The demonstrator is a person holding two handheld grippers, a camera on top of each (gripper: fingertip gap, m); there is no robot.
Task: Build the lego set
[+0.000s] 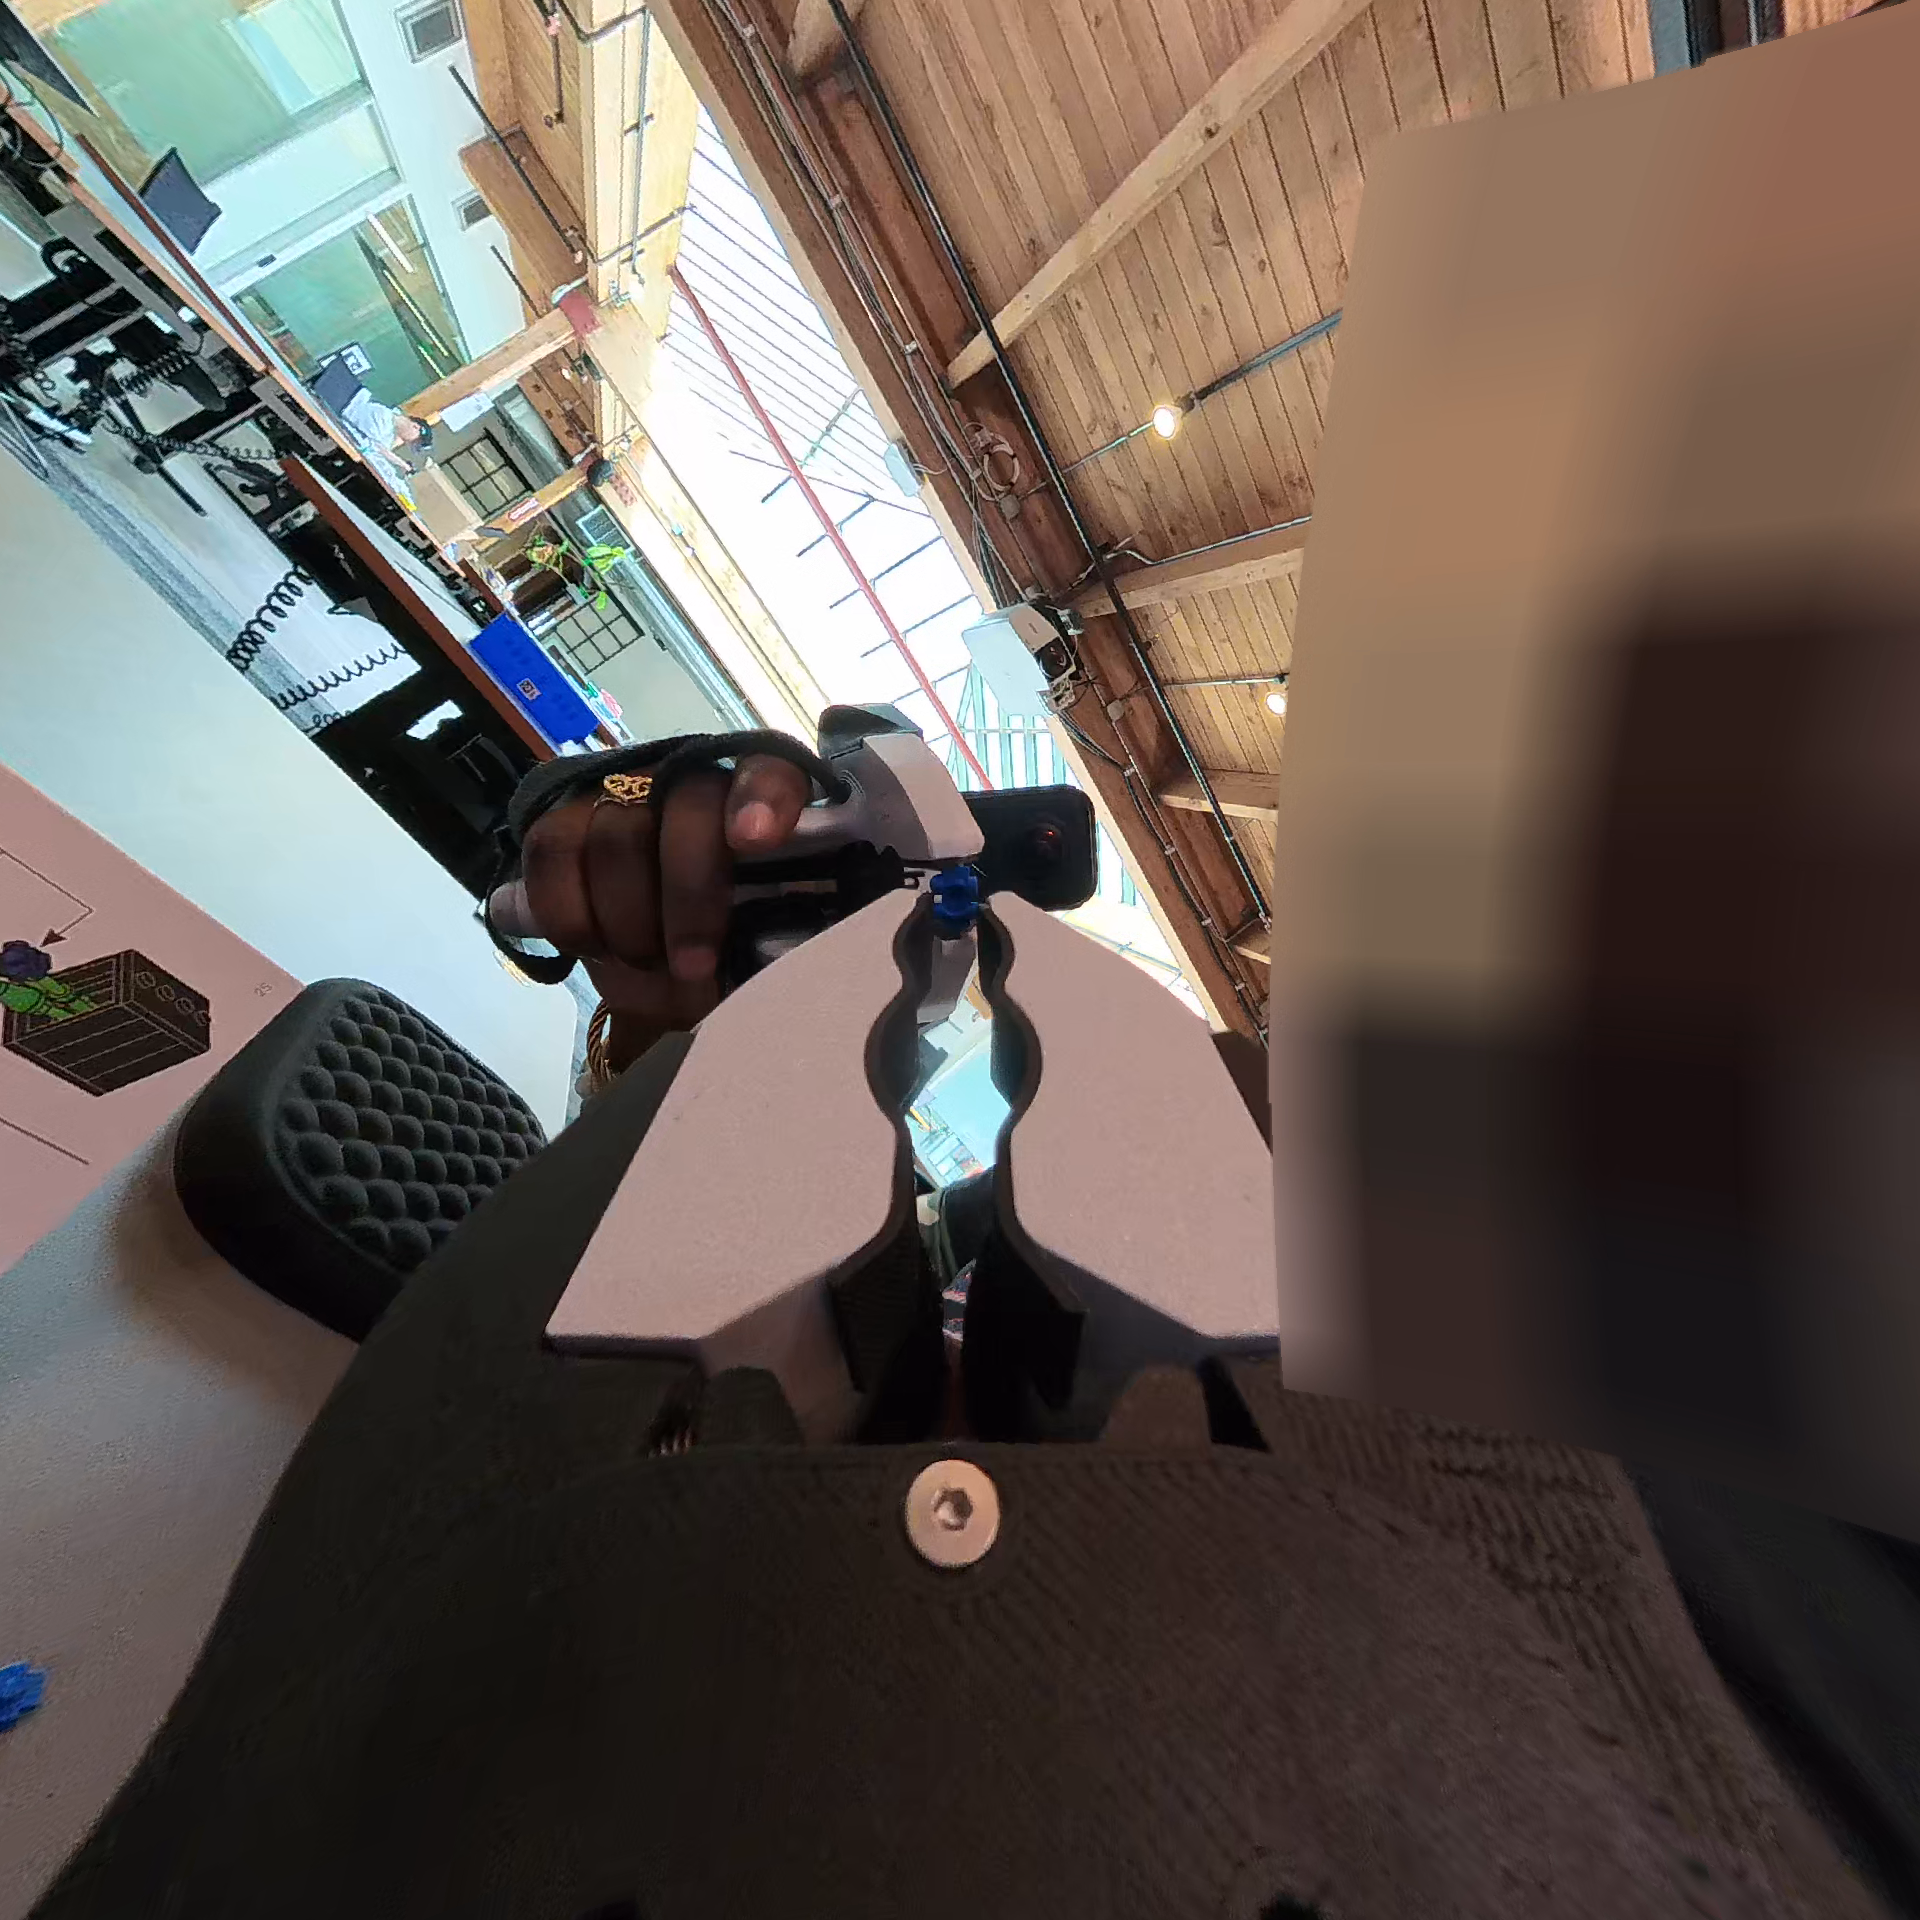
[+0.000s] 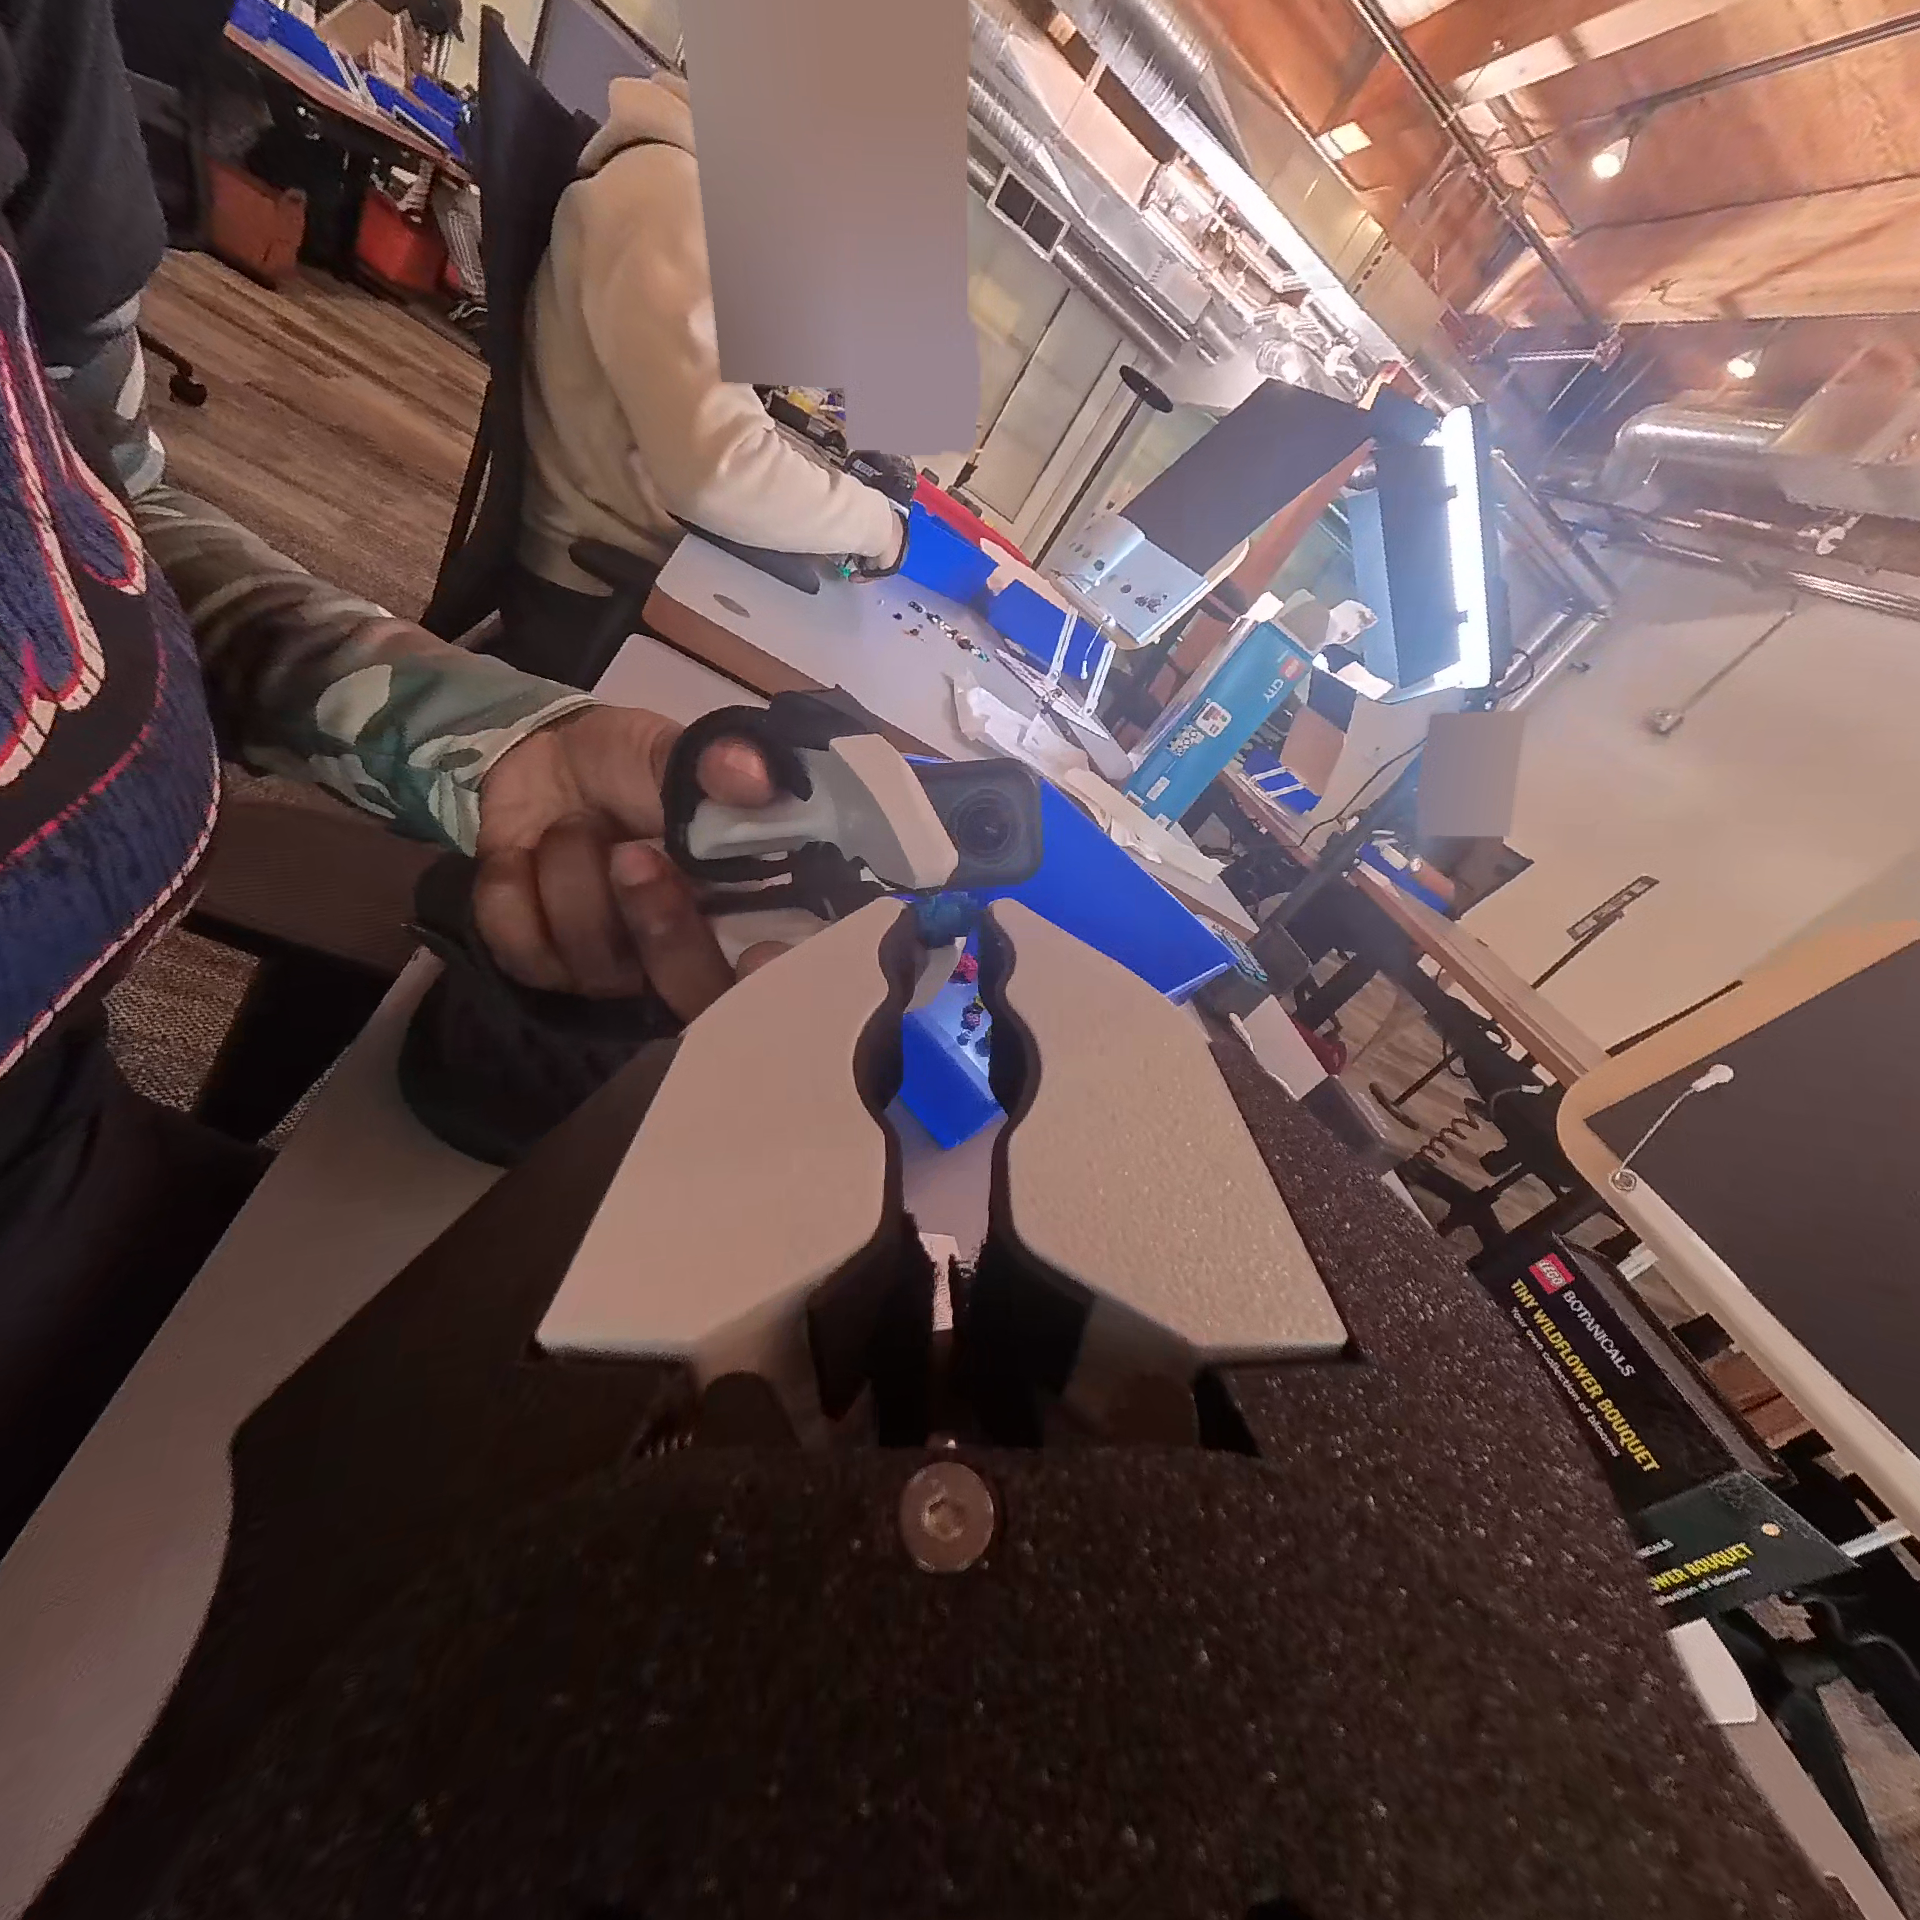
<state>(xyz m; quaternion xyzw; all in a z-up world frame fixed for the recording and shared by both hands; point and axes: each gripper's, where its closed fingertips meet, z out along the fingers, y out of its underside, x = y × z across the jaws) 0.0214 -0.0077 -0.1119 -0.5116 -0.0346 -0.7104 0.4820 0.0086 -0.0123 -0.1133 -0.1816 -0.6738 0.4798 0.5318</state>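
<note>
Both my hand-held grippers meet tip to tip above the table (image 2: 436, 1164), left one (image 1: 954, 914) and right one (image 2: 945, 923) each clenched on the same small blue piece (image 1: 953, 902), no long axis discernible.

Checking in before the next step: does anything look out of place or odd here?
One stray: a blue lego piece lies alone at the table edge, apart from the build. Both tools, left and right, meet tip to tip on a small blue piece in mid-air.
</note>
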